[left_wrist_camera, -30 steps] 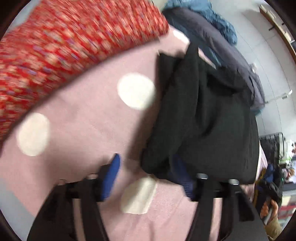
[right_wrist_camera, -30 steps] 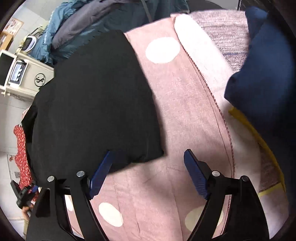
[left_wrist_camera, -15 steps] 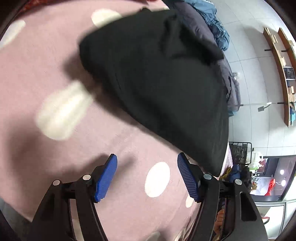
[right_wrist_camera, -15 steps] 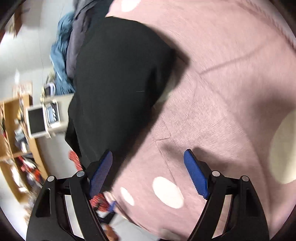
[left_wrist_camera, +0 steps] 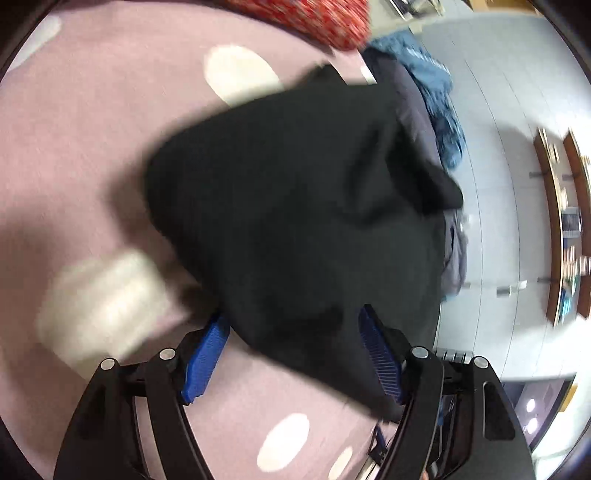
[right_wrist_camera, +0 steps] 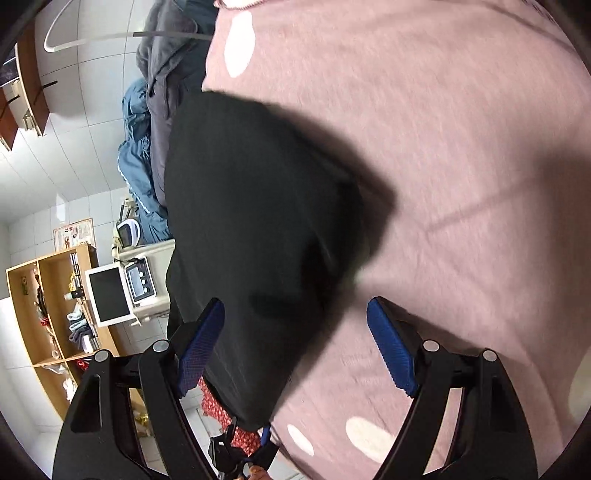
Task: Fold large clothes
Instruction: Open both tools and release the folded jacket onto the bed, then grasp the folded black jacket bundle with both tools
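Note:
A folded black garment (left_wrist_camera: pixel 295 206) lies on a pink bedspread with white dots (left_wrist_camera: pixel 92 155). My left gripper (left_wrist_camera: pixel 293 354) is open, its blue pads on either side of the garment's near edge, with black cloth between them. In the right wrist view the same black garment (right_wrist_camera: pixel 258 221) lies on the bedspread (right_wrist_camera: pixel 461 147). My right gripper (right_wrist_camera: pixel 295 347) is open, and the garment's near corner lies between its pads. Both views are blurred by motion.
A red patterned cloth (left_wrist_camera: pixel 314 18) lies at the far side of the bed. Grey and blue clothes (left_wrist_camera: pixel 428 110) are piled beyond the black garment. A wooden shelf (right_wrist_camera: pixel 48 314) and a white machine with a screen (right_wrist_camera: pixel 110 295) stand beside the bed.
Both grippers have moved closer to the black garment. Its near edge now lies between each gripper's open pads, where before the pads were over bare bedspread.

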`<action>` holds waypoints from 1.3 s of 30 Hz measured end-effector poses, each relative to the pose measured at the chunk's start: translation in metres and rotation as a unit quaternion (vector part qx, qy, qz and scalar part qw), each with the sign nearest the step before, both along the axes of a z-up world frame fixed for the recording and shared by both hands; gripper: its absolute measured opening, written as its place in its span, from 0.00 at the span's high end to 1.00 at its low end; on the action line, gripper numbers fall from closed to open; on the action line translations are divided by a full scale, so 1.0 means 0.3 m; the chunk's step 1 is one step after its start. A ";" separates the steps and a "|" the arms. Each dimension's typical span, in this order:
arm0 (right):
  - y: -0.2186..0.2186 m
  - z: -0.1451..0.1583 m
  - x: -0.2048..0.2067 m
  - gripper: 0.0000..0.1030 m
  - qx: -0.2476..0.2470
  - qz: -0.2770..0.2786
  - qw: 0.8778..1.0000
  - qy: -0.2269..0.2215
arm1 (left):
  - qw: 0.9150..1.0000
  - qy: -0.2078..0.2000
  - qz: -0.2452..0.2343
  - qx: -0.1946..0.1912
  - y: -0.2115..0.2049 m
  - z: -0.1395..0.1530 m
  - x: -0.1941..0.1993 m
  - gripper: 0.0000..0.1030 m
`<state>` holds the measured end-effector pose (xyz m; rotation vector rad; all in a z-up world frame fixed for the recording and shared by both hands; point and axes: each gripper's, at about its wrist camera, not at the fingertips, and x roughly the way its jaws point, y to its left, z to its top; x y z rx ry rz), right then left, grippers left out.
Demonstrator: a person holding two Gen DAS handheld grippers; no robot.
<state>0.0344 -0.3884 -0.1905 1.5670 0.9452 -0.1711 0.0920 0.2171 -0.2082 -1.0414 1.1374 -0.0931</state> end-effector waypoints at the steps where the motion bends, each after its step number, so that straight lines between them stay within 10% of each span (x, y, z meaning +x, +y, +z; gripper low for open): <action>1: -0.013 0.005 0.008 0.23 -0.003 0.000 1.000 -0.002 | 1.000 0.001 0.005 -0.007 0.025 -0.005 0.007 0.32; 8: -0.058 -0.003 0.113 0.22 -0.011 0.006 1.000 -0.018 | 0.999 -0.010 -0.014 -0.042 0.063 -0.008 0.114 0.32; 18: -0.090 0.009 0.197 0.21 -0.013 0.080 0.996 -0.036 | 0.980 -0.002 -0.190 -0.064 0.047 -0.001 0.328 0.32; 39: -0.068 0.001 0.647 0.15 -0.031 0.250 0.968 -0.008 | 0.958 0.022 -0.261 -0.118 0.178 -0.042 0.503 0.40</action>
